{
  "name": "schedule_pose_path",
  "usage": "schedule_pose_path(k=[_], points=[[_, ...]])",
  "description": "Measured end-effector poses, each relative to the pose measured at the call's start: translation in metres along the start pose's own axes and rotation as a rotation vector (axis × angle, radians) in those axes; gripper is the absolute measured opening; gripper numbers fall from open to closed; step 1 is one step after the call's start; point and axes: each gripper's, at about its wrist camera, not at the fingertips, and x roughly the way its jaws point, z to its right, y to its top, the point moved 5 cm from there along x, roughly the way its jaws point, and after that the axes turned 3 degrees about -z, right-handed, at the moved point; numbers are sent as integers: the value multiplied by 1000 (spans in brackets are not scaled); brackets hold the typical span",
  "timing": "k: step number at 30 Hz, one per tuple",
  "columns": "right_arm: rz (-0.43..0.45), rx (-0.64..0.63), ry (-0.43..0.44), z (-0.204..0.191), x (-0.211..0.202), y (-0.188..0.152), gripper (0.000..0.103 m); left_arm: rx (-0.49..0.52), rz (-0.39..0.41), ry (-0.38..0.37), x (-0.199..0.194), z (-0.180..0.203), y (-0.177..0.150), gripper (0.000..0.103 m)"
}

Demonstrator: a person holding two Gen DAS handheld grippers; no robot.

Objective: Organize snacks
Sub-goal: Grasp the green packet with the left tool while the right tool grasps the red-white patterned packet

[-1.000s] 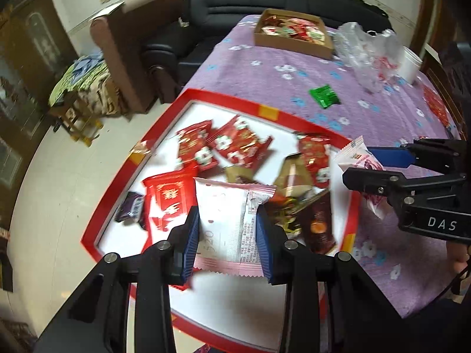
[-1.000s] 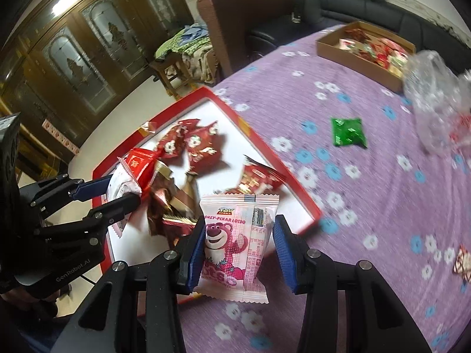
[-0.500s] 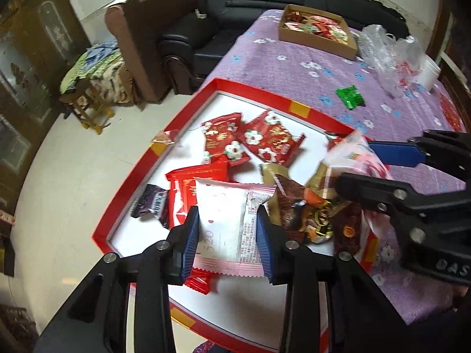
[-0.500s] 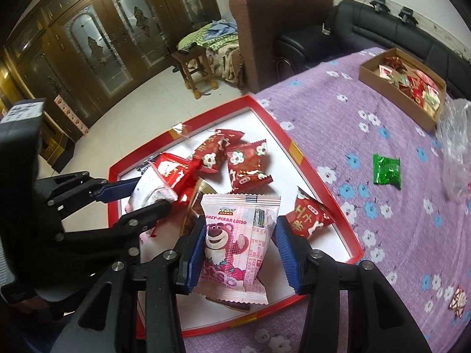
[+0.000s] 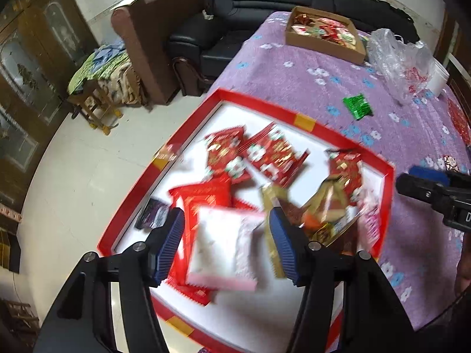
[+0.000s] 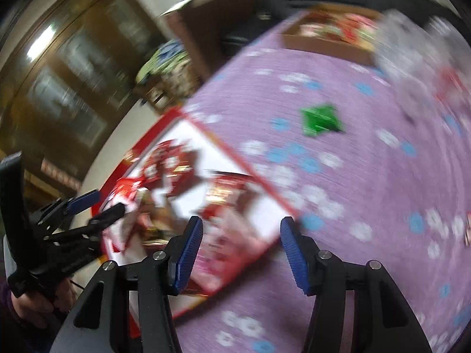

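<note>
Over the tray (image 5: 297, 116), both claws (image 5: 226, 229) (image 6: 241, 235) gape empty, pink packs (image 5: 220, 247) dropped among snacks, green packet (image 5: 357, 106) left out.

Only a "D" — on the right gripper (image 5: 428, 181).

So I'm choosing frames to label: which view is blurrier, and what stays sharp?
Right wrist view: heavy motion smear over the purple cloth, green packet and red tray; only the right tongs stay crisp. Left wrist view: room sharp, but the tray's snacks and pink-white packet between the left tongs are blurred.
</note>
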Motion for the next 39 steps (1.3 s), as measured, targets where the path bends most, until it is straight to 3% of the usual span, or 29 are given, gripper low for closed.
schedule_pose_path(k=[4, 8, 12, 16, 23, 27, 29, 30, 32, 34, 35, 39], points=[[33, 173, -42, 65, -23, -20, 57, 59, 12, -39, -1, 30, 31, 60], [68, 316, -90, 122, -49, -51, 57, 139, 42, -61, 4, 73, 71, 75], [99, 431, -135, 162, -76, -90, 57, 241, 67, -69, 23, 119, 109, 75], [122, 564, -188, 202, -104, -139, 57, 352, 40, -104, 57, 161, 142, 75], [158, 752, -224, 245, -136, -205, 57, 467, 11, -135, 96, 198, 162, 75], [152, 744, -240, 246, -135, -203, 59, 504, -83, -228, 118, 211, 151, 76], [146, 713, -243, 243, -132, -195, 59, 464, -71, -287, 118, 208, 149, 74], [144, 700, -244, 241, -131, -192, 59, 442, -93, -324, 120, 207, 147, 71], [139, 659, -249, 235, -125, -181, 59, 426, -63, -328, 116, 206, 148, 56], [127, 610, -250, 228, -119, -168, 56, 402, -66, -356, 113, 205, 148, 48], [117, 584, -248, 225, -115, -162, 56, 387, -73, -379, 112, 206, 148, 39], [101, 537, -247, 223, -105, -144, 56, 398, -114, -428, 101, 220, 131, 37]])
